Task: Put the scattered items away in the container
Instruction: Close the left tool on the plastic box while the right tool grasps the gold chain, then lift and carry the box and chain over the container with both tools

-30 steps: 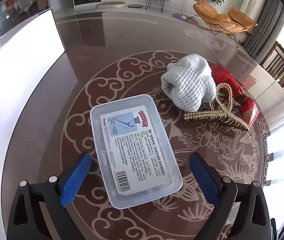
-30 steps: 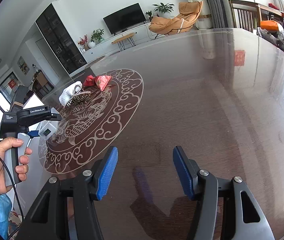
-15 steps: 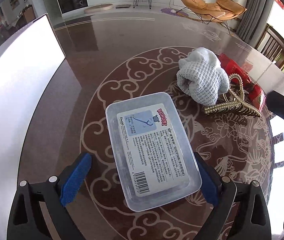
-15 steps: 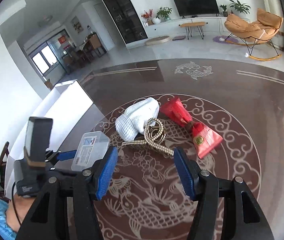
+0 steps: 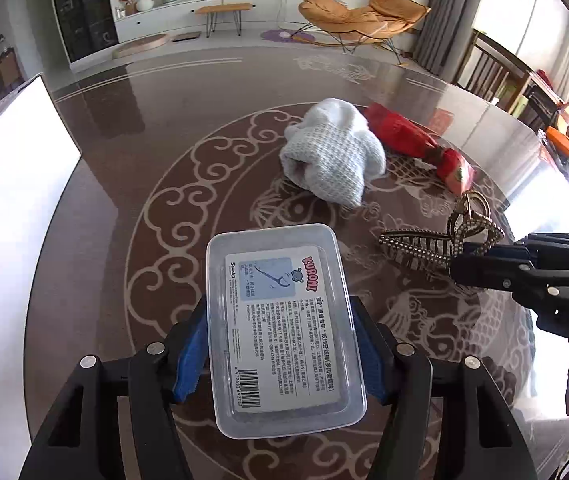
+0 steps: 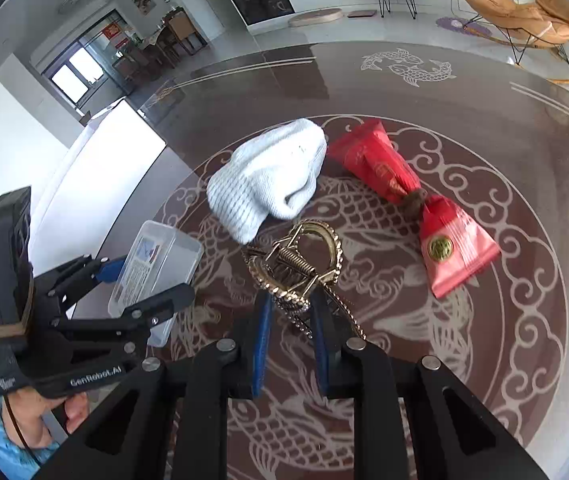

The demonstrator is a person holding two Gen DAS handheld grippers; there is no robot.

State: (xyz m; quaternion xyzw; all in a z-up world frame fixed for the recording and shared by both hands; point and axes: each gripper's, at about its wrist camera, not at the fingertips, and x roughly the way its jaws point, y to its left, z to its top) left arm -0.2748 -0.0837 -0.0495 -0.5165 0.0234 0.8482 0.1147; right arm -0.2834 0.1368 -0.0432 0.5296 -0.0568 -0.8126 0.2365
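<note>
My left gripper (image 5: 280,344) is shut on a clear plastic box (image 5: 284,320) with a printed label, resting on the table; it also shows in the right wrist view (image 6: 152,268). My right gripper (image 6: 290,312) is shut on a gold pearl hair claw (image 6: 300,268), also seen in the left wrist view (image 5: 440,236). A pale blue knitted sock (image 5: 332,152) (image 6: 264,176) lies beyond, with a red candy-shaped pouch (image 5: 416,144) (image 6: 404,196) to its right.
The round brown table (image 5: 164,140) carries a pale fish-and-cloud pattern under glass. A white board (image 5: 8,172) lies along its left edge. Chairs and a TV stand are far behind.
My left gripper closed on the plastic box. My right gripper swung in from the far side of the table and closed on the hair claw.
</note>
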